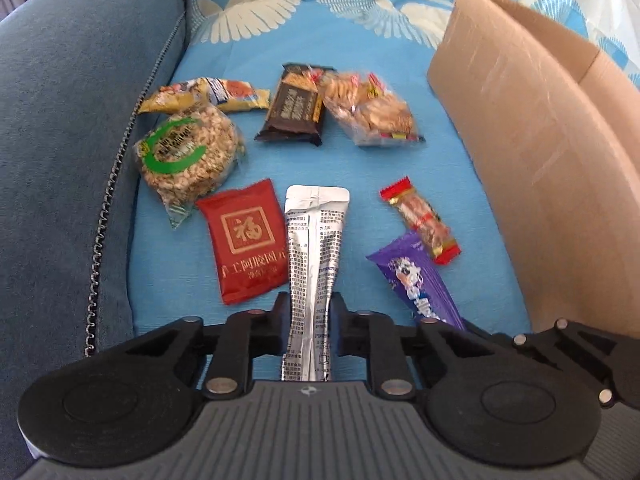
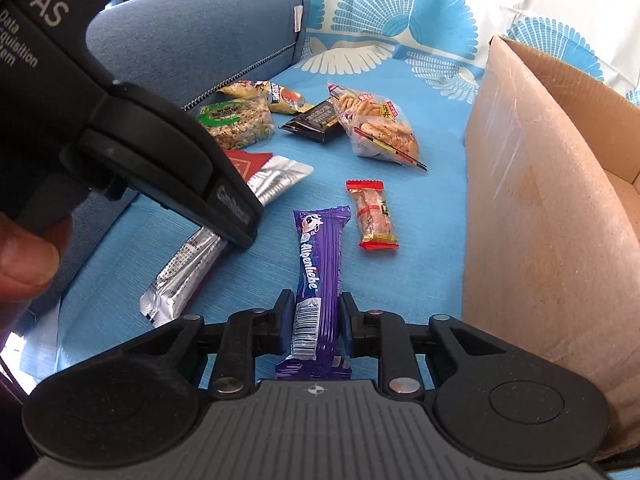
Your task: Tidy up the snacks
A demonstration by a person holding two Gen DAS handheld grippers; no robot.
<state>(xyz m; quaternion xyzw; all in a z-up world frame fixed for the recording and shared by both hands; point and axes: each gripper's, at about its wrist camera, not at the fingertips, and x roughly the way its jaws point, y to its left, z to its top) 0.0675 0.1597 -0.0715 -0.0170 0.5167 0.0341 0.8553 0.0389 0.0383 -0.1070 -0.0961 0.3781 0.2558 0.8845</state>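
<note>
Right claw (image 2: pixel 313 318): both fingers flank the near end of the purple Alpenliebe bar (image 2: pixel 318 276), touching or nearly touching its sides, bar lying lengthwise on the blue sofa cover (image 2: pixel 420 208). Left claw (image 2: pixel 236 224) enters from upper left over the silver sachet (image 2: pixel 184 272), its tip hiding the sachet's middle; grip state not discernible. Red-ended clear packet (image 2: pixel 374 216) lies just right of the bar; cardboard box (image 2: pixel 540 200) stands at right, with biscuit bag (image 2: pixel 380 128), dark packet (image 2: pixel 316 118) and green-labelled rice cake (image 2: pixel 236 124) farther back.
</note>
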